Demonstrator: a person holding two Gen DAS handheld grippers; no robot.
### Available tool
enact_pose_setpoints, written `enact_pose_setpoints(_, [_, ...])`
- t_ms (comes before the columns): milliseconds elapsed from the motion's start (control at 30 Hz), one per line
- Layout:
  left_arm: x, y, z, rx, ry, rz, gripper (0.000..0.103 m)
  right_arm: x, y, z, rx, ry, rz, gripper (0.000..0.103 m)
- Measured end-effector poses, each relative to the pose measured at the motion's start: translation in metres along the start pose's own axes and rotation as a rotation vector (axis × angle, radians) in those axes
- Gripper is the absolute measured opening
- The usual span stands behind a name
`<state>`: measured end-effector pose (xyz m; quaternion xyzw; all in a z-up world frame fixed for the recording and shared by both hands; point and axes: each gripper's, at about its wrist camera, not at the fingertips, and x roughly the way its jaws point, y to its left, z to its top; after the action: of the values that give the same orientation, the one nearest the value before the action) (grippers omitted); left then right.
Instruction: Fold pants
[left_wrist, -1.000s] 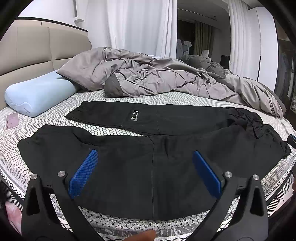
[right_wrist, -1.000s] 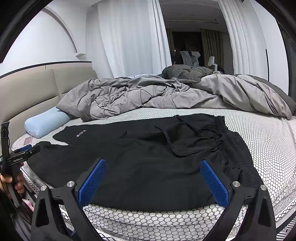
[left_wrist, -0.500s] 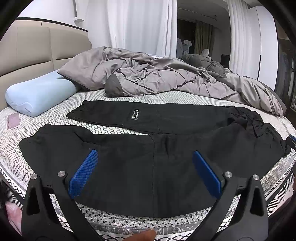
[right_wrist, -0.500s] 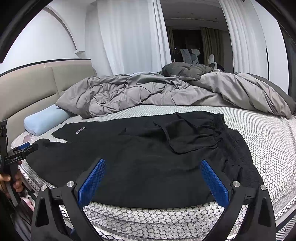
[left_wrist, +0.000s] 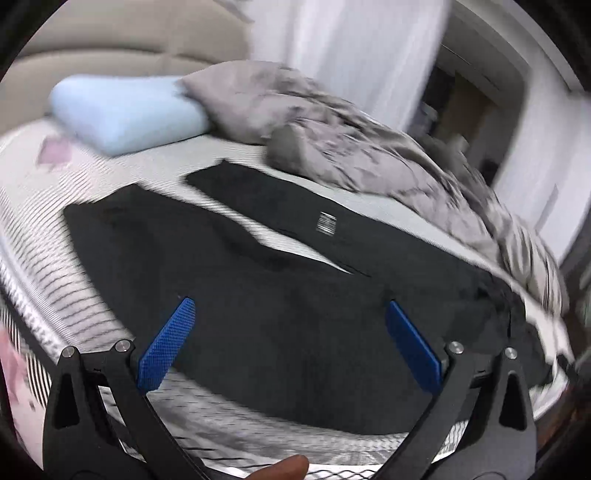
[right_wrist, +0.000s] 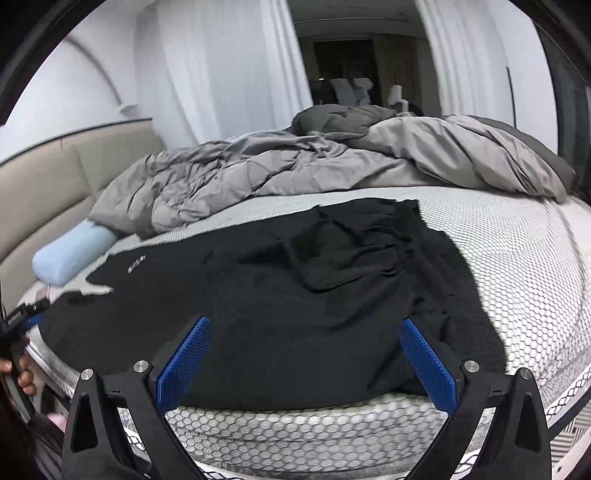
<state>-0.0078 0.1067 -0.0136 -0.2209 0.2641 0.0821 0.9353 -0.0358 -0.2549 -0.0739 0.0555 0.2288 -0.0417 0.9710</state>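
Black pants (left_wrist: 288, 325) (right_wrist: 295, 317) lie spread flat on the bed, the two legs pointing left and the bunched waistband at the right. A small white label (left_wrist: 327, 223) marks the far leg. My left gripper (left_wrist: 288, 317) hovers open above the near leg, its blue pads (left_wrist: 166, 343) wide apart and empty; that view is blurred. My right gripper (right_wrist: 303, 339) is open over the near edge of the pants close to the waist, holding nothing. The left gripper (right_wrist: 22, 321) also shows at the left edge of the right wrist view, held by a hand.
A crumpled grey duvet (right_wrist: 332, 166) is heaped along the far side of the bed. A light blue pillow (left_wrist: 125, 114) lies by the beige headboard (right_wrist: 44, 177), with a pink phone (left_wrist: 55, 153) near it. The honeycomb-patterned mattress (right_wrist: 517, 236) is bare at the right.
The left wrist view has swung and tilted, now blurred, with the pillow and leg ends shifted toward centre. The right gripper has moved closer to the pants. Both stay open.
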Motion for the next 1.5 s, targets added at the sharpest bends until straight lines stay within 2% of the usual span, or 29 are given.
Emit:
enact_pose_setpoints(67, [-0.003, 0.028, 0.006, -0.077, -0.011, 0.043, 0.102, -0.005, -0.016, 0.003, 0.043, -0.016, -0.027, 0.103])
enact_pose_setpoints(167, [-0.001, 0.068, 0.012, -0.168, 0.002, 0.108, 0.102, -0.008, -0.038, 0.003, 0.09, 0.012, -0.065, 0.103])
enact_pose_setpoints(233, [0.007, 0.095, 0.017, -0.238, 0.031, 0.106, 0.102, -0.007, -0.054, -0.001, 0.162, 0.051, -0.037, 0.103])
enact_pose_setpoints(333, [0.025, 0.134, 0.03, -0.332, 0.076, 0.045, 0.1, -0.007, -0.066, -0.004, 0.231, 0.069, 0.005, 0.103])
enact_pose_setpoints(400, [0.039, 0.157, 0.038, -0.413, 0.094, -0.002, 0.088, -0.009, -0.07, -0.005, 0.245, 0.056, -0.001, 0.103])
enact_pose_setpoints(433, [0.045, 0.164, 0.041, -0.435, 0.099, -0.009, 0.084, -0.01, -0.073, -0.005, 0.256, 0.053, -0.006, 0.103])
enact_pose_setpoints(500, [0.058, 0.174, 0.047, -0.456, 0.116, -0.006, 0.069, -0.009, -0.076, -0.006, 0.27, 0.055, -0.005, 0.103])
enact_pose_setpoints(533, [0.064, 0.178, 0.049, -0.458, 0.127, -0.006, 0.065, -0.01, -0.077, -0.006, 0.278, 0.053, 0.0, 0.103])
enact_pose_setpoints(567, [0.069, 0.178, 0.05, -0.462, 0.134, 0.004, 0.053, -0.009, -0.078, -0.005, 0.281, 0.052, 0.004, 0.103])
enact_pose_setpoints(600, [0.072, 0.179, 0.05, -0.468, 0.133, 0.021, 0.032, -0.01, -0.08, -0.006, 0.283, 0.053, 0.008, 0.103])
enact_pose_setpoints(667, [0.067, 0.18, 0.051, -0.457, 0.084, 0.053, 0.004, -0.012, -0.084, -0.007, 0.294, 0.055, 0.011, 0.103])
enact_pose_setpoints(800, [0.038, 0.168, 0.061, -0.415, -0.081, 0.105, 0.002, -0.016, -0.102, -0.015, 0.368, 0.058, 0.019, 0.103])
enact_pose_setpoints(900, [0.036, 0.164, 0.06, -0.406, -0.082, 0.129, 0.002, -0.014, -0.122, -0.024, 0.461, 0.089, 0.052, 0.095])
enact_pose_setpoints(967, [0.041, 0.167, 0.06, -0.425, -0.072, 0.124, 0.002, -0.006, -0.135, -0.031, 0.551, 0.128, 0.105, 0.086])
enact_pose_setpoints(1033, [0.041, 0.17, 0.058, -0.437, -0.067, 0.121, 0.002, 0.002, -0.145, -0.038, 0.648, 0.169, 0.161, 0.084])
enact_pose_setpoints(1100, [0.037, 0.169, 0.056, -0.443, -0.058, 0.119, 0.002, 0.008, -0.148, -0.038, 0.685, 0.172, 0.204, 0.081])
enact_pose_setpoints(1133, [0.036, 0.17, 0.054, -0.439, -0.057, 0.119, 0.002, 0.011, -0.149, -0.035, 0.686, 0.169, 0.213, 0.062])
enact_pose_setpoints(1167, [0.038, 0.169, 0.053, -0.436, -0.055, 0.116, 0.002, 0.014, -0.148, -0.029, 0.662, 0.169, 0.189, 0.031])
enact_pose_setpoints(1200, [0.036, 0.17, 0.051, -0.435, -0.055, 0.104, 0.002, 0.015, -0.148, -0.025, 0.638, 0.169, 0.162, 0.029])
enact_pose_setpoints(1233, [0.038, 0.17, 0.051, -0.434, -0.053, 0.093, 0.002, 0.014, -0.147, -0.018, 0.606, 0.15, 0.133, 0.02])
enact_pose_setpoints(1333, [0.029, 0.168, 0.039, -0.41, -0.036, 0.075, 0.001, -0.01, -0.155, 0.0, 0.561, 0.034, 0.079, 0.02])
enact_pose_setpoints(1400, [0.031, 0.165, 0.031, -0.395, 0.01, 0.077, 0.001, -0.018, -0.168, 0.0, 0.567, 0.007, 0.005, 0.024])
enact_pose_setpoints(1433, [0.032, 0.166, 0.028, -0.4, 0.025, 0.092, 0.001, -0.015, -0.178, -0.009, 0.614, 0.036, -0.036, 0.031])
enact_pose_setpoints(1467, [0.033, 0.168, 0.025, -0.412, 0.038, 0.088, 0.001, -0.012, -0.184, -0.016, 0.648, 0.068, -0.044, 0.044])
enact_pose_setpoints(1500, [0.034, 0.17, 0.023, -0.424, 0.045, 0.079, 0.001, -0.005, -0.192, -0.029, 0.716, 0.129, -0.053, 0.047])
